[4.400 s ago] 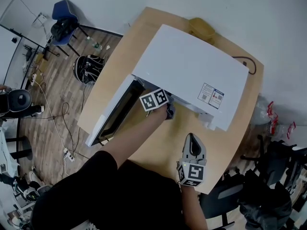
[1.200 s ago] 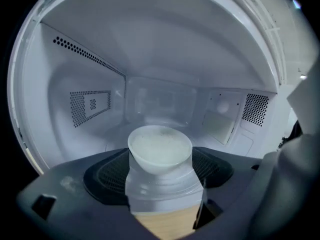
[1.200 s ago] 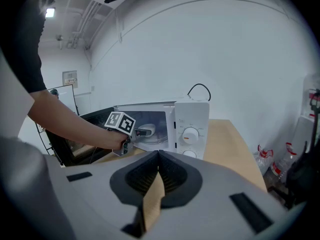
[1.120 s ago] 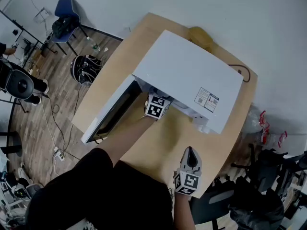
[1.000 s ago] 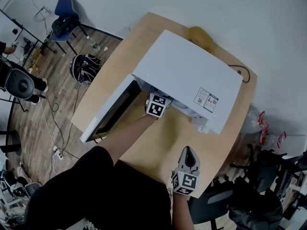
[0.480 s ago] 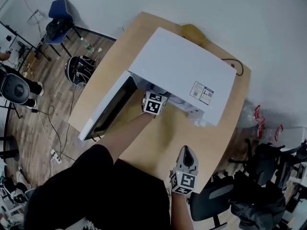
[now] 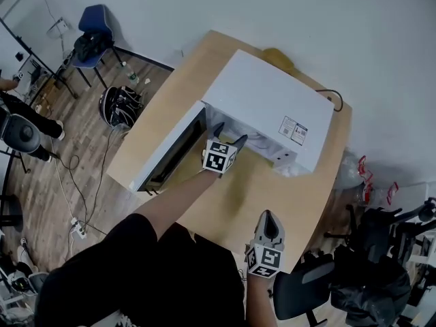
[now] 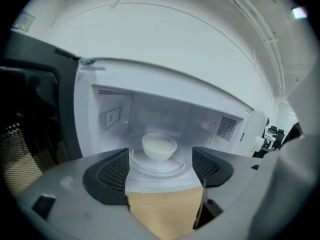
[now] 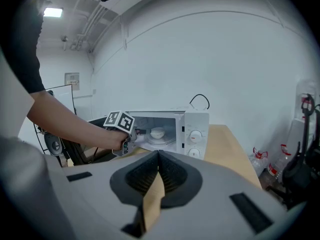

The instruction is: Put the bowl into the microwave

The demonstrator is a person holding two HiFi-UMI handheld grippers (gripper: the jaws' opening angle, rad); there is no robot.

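The white bowl (image 8: 159, 146) sits upright on the glass turntable (image 8: 161, 167) inside the microwave (image 7: 269, 104), whose door (image 7: 170, 152) stands swung open to the left. The left tool (image 7: 229, 135) hangs just in front of the opening, its jaws spread wide with nothing between them and the bowl beyond their tips. The right tool (image 7: 270, 218) is held at the near edge of the wooden counter (image 7: 272, 186), apart from the microwave, its jaws pressed together and empty.
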